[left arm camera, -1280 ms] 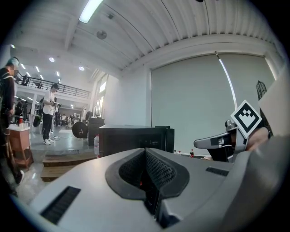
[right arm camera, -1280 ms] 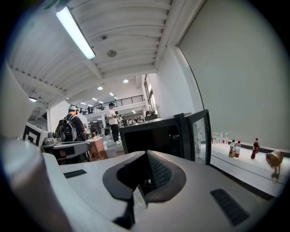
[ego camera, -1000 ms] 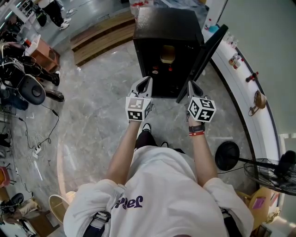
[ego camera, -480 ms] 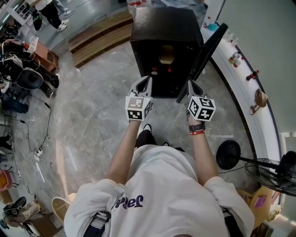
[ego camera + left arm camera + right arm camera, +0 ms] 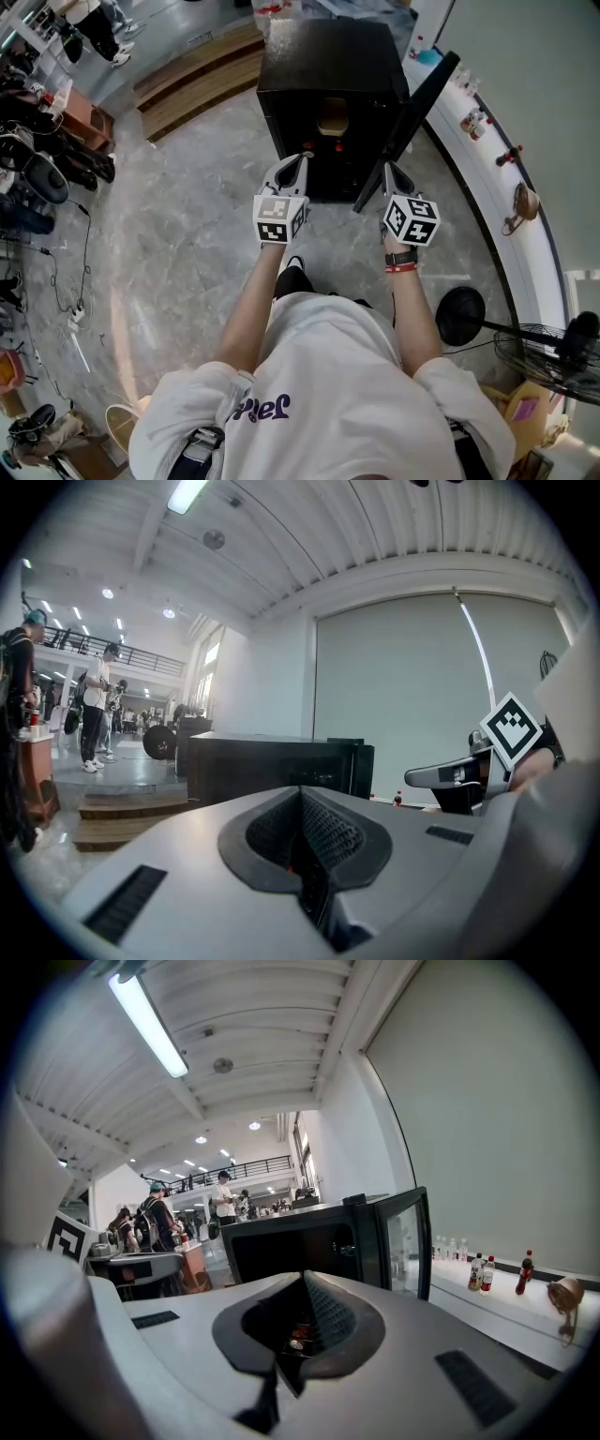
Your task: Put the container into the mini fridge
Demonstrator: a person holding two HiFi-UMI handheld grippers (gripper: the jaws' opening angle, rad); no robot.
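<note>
The black mini fridge (image 5: pixel 328 56) stands on the floor ahead with its door (image 5: pixel 412 117) swung open to the right. A tan container (image 5: pixel 332 118) sits on a shelf inside it, with small red items below. My left gripper (image 5: pixel 302 159) and right gripper (image 5: pixel 387 169) are held side by side in front of the fridge opening, both shut with nothing between the fingers. In the left gripper view the fridge (image 5: pixel 262 761) is beyond the shut left gripper (image 5: pixel 302 794). The right gripper view shows the open door (image 5: pixel 408 1237) past the shut right gripper (image 5: pixel 305 1279).
A white ledge (image 5: pixel 511 220) curves along the right wall with bottles (image 5: pixel 478 1274) and small objects. A floor fan (image 5: pixel 553 347) and a round black base (image 5: pixel 461 314) stand at the right. A wooden step (image 5: pixel 197 66) lies left of the fridge; people and gear crowd the far left.
The head view has drifted slightly, so the fridge sits a little further left in the picture. Both grippers keep their places in front of it, still shut.
</note>
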